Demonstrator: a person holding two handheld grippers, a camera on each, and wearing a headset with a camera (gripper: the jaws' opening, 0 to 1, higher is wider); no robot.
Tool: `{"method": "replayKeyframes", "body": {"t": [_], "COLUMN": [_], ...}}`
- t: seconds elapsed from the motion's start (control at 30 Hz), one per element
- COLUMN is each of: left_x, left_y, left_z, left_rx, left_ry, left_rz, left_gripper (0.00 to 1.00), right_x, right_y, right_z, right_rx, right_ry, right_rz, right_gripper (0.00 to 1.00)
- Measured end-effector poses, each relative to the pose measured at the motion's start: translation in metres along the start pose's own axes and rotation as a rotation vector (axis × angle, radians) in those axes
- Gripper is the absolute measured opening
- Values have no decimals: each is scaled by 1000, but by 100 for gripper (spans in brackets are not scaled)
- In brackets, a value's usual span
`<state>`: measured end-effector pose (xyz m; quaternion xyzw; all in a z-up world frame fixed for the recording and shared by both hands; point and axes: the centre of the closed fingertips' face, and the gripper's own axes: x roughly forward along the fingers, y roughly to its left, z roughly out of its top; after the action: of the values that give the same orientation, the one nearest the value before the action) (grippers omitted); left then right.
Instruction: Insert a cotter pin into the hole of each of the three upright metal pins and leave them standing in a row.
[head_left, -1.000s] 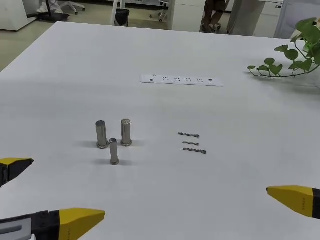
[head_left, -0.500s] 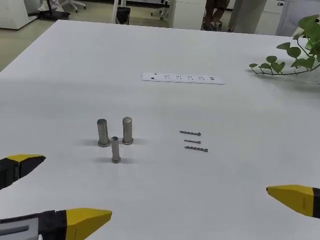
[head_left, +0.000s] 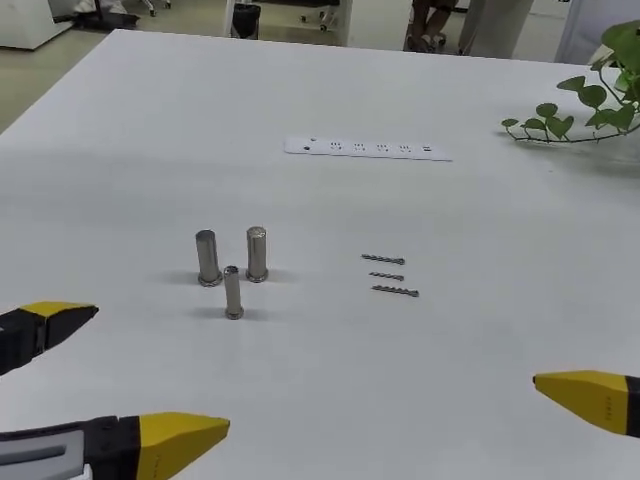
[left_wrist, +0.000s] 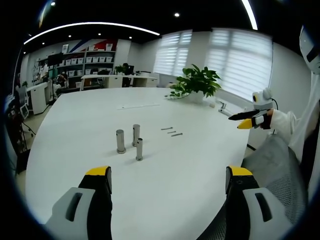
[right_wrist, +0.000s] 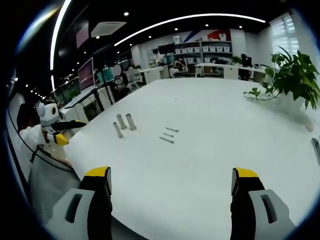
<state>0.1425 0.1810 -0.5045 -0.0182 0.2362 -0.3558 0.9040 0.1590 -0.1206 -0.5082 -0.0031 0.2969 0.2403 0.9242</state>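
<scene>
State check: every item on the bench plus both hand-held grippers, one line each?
Back-left metal pin: upright, no cotter pin.
Back-right metal pin: upright, no cotter pin.
Front metal pin: upright, no cotter pin.
Far cotter pin: lying loose.
Middle cotter pin: lying loose.
Near cotter pin: lying loose.
Left hand-held gripper: open, empty.
Right hand-held gripper: open, empty.
Power strip: lying flat.

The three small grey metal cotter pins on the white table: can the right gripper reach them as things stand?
Probably yes: the right gripper is open and empty, with bare white table between it and the cotter pins.
</scene>
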Motion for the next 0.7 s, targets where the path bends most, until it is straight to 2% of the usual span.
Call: {"method": "replayKeyframes", "body": {"t": [0.5, 0.7], "left_x": [1, 0], "left_y": [11, 16], "left_z": [-1, -4], "left_rx": [21, 13], "left_ry": [12, 14], "left_rz": [25, 28], "left_gripper": [93, 93], "right_x": [0, -1], "right_y": [-2, -2], "right_z": [1, 4], "right_rx": [-5, -5], "right_ry": [-2, -11], "right_rz": [-11, -12], "right_gripper": [98, 98]}}
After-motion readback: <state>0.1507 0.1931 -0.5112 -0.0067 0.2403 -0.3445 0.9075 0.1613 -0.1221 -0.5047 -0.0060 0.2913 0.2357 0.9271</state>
